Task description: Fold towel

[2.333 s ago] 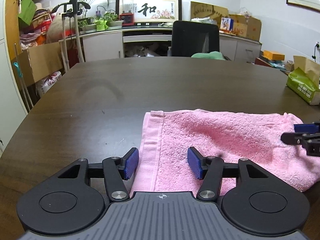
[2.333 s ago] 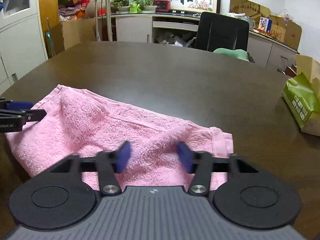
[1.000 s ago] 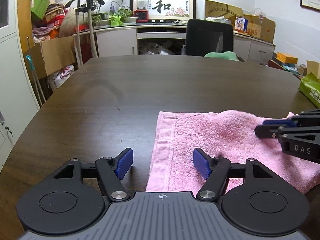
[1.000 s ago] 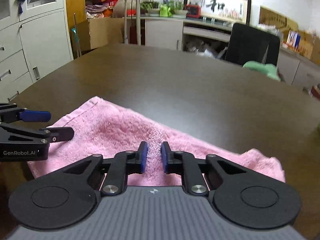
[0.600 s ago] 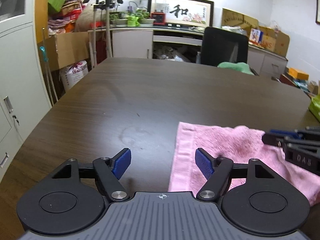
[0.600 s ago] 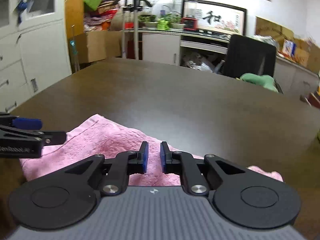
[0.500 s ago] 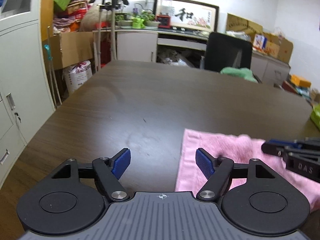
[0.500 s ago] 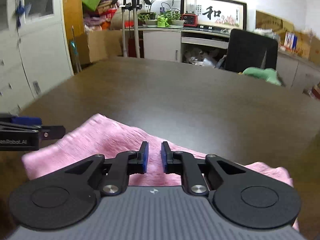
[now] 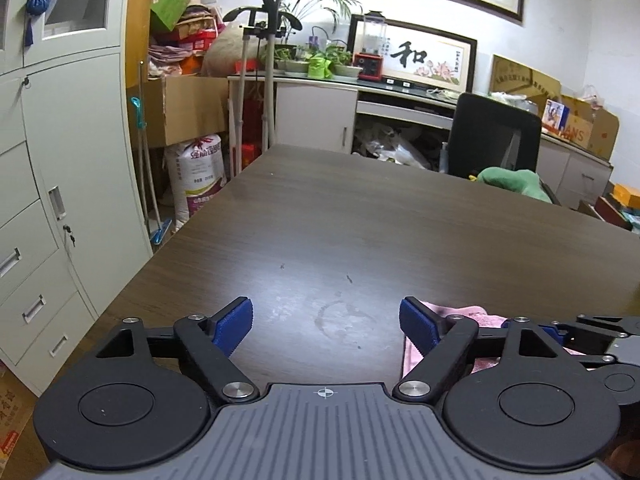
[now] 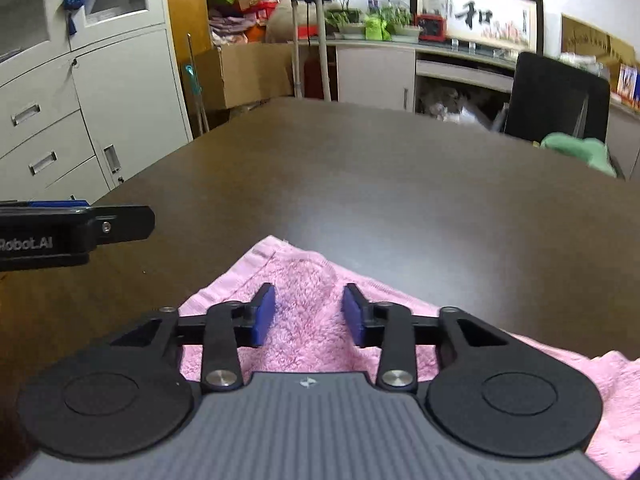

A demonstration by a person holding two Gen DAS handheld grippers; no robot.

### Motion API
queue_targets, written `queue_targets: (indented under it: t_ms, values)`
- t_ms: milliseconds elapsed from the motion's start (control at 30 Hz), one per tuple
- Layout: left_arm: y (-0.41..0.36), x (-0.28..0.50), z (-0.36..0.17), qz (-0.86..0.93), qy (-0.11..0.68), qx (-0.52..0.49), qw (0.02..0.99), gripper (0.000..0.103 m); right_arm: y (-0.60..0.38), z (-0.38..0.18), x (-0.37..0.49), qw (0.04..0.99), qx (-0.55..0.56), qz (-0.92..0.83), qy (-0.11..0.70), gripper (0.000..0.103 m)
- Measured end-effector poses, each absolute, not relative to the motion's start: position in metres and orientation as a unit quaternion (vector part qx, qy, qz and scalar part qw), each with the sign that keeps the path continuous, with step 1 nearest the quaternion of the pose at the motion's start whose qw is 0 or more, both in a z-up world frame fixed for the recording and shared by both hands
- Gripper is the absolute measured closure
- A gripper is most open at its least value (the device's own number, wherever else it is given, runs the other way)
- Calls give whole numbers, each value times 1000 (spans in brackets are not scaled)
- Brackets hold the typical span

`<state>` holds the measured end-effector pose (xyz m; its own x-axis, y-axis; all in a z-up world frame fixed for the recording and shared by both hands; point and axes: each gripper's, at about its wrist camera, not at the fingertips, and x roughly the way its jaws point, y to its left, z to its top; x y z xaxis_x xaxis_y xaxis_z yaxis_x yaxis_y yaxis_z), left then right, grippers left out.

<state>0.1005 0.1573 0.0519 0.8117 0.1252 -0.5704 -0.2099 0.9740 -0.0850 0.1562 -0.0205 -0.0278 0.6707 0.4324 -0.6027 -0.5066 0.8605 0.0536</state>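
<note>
Dark wood tabletop (image 9: 360, 216) in cluttered office, black chair (image 9: 494, 136) behind. Pink towel (image 10: 312, 320) lies folded, fluffy. Left gripper (image 9: 326, 320) jaws opening over bare wood; right gripper (image 10: 306, 312) jaws opening above towel, pinching nothing.

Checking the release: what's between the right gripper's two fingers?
In the right wrist view, a raised fold of the towel sits between the opening jaws of the right gripper; the pads appear clear of it.
</note>
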Motion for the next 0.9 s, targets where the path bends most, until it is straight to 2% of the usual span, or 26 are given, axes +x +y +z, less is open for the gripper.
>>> queue_targets:
  t_ms: [267,400,567,833,900]
  values:
    - [154,102,49,92,297,-62,949,18,-26,-27,148,902,-61,266,334,78]
    - [155,101,50,93,294,-65,949,17,-14,-33,150,893,-79,260,359,73]
    - [149,102,46,81,298,-51,950,16,-26,-38,158,902,-39,259,343,60]
    - [126,96,38,10,309,-8,951,16,-96,-13,128,921,11,217,324,53]
    - [124,93,39,-28,315,-11,949,16,-119,-11,113,920,26,216,327,41]
